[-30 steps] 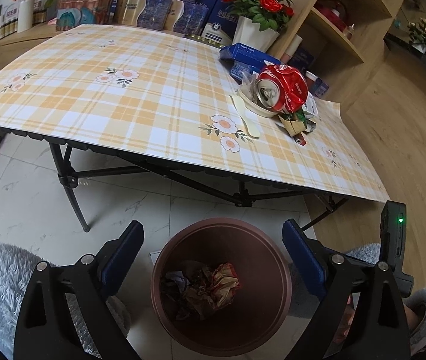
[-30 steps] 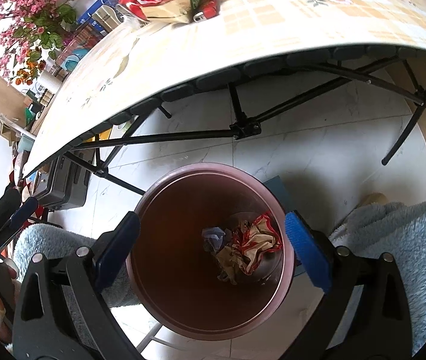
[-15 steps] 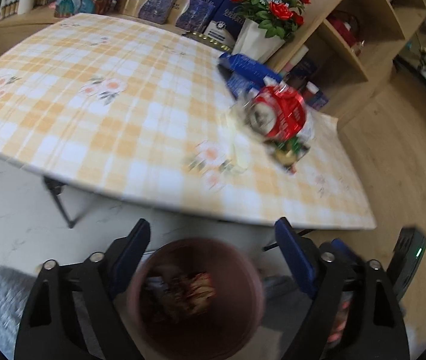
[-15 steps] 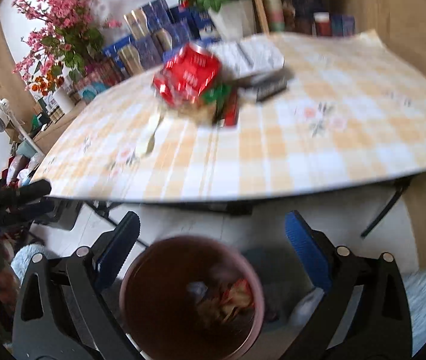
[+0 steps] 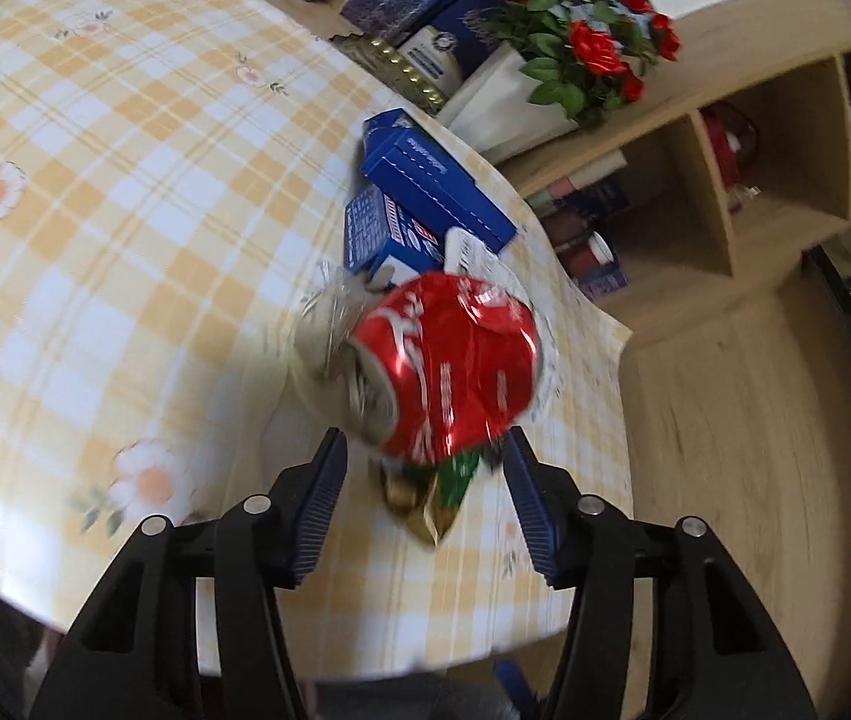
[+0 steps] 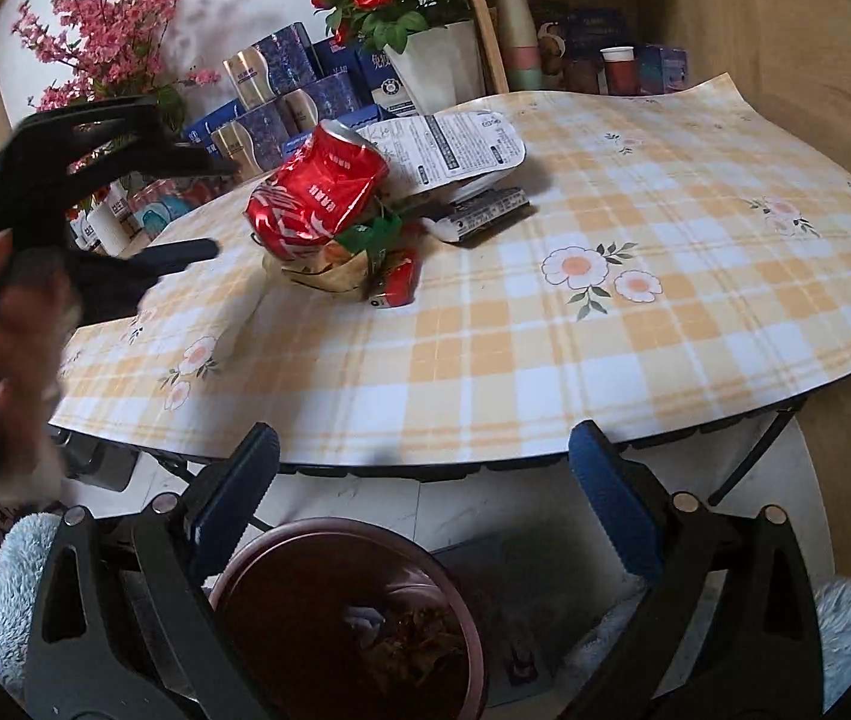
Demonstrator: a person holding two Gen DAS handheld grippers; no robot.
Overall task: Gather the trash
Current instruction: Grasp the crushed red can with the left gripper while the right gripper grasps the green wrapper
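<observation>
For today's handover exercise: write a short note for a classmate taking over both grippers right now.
Left gripper: open, empty, near the crushed red can, not touching.
Right gripper: open, empty, above the brown bin.
On the table: can atop a gold-green wrapper, printed packet, blue cartons.
Done: some trash already in bin.
Left: bin the can, then the rest.

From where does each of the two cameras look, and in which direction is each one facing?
Left wrist: on the left gripper, low above the table, facing the crushed red can; its own open jaws show.
Right wrist: on the right gripper, off the table edge above the bin, facing across the table; its open jaws, the left gripper and hand show.
Shared: can, rose pot, tablecloth.
</observation>
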